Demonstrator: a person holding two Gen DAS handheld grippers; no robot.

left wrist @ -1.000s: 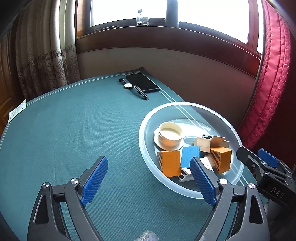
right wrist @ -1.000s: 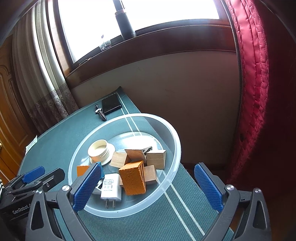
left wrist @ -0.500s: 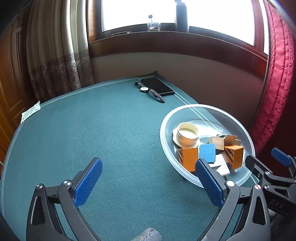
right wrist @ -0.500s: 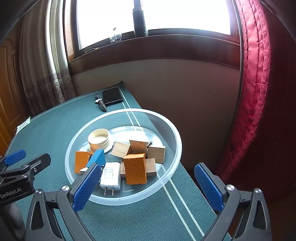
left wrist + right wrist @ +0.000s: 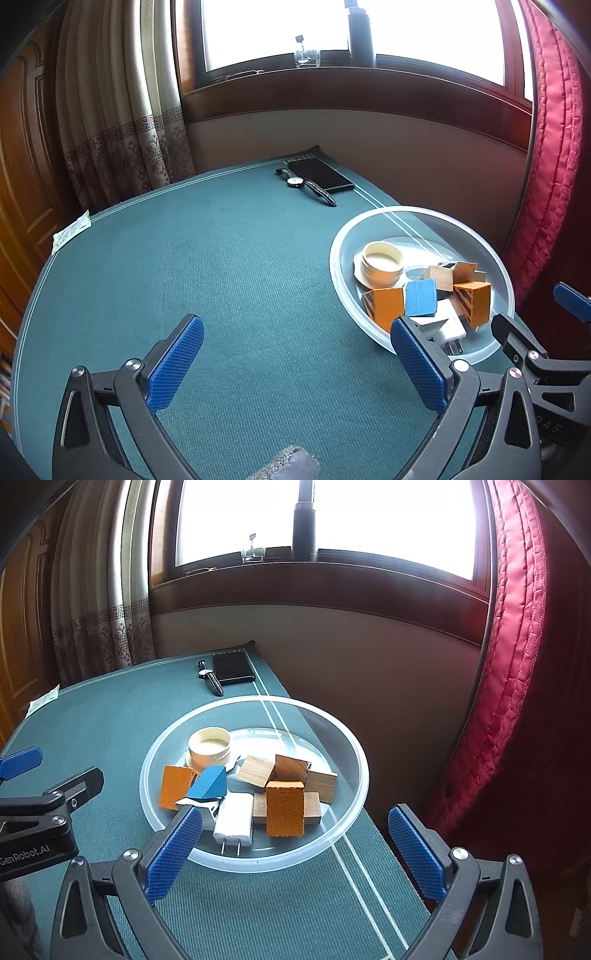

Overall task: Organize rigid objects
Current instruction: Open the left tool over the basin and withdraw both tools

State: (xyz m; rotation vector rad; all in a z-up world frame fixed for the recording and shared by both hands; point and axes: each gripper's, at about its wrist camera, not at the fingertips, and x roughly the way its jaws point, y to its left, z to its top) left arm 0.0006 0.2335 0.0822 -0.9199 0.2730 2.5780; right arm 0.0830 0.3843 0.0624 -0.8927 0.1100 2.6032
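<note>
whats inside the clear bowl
In the clear bowl: a cream jar, two orange blocks, a blue wedge, a white charger and plain wooden blocks. Anything beneath the pile is covered.

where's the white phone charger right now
The white charger lies in the clear bowl at its near edge, prongs toward the right wrist camera, between the blue block and the front orange block.

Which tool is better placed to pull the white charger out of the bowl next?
Right, probably. The right tool is open and faces the clear bowl, with the white charger just beyond its fingertips. The left tool is open too, but aimed at bare tablecloth, bowl off to its side.
</note>
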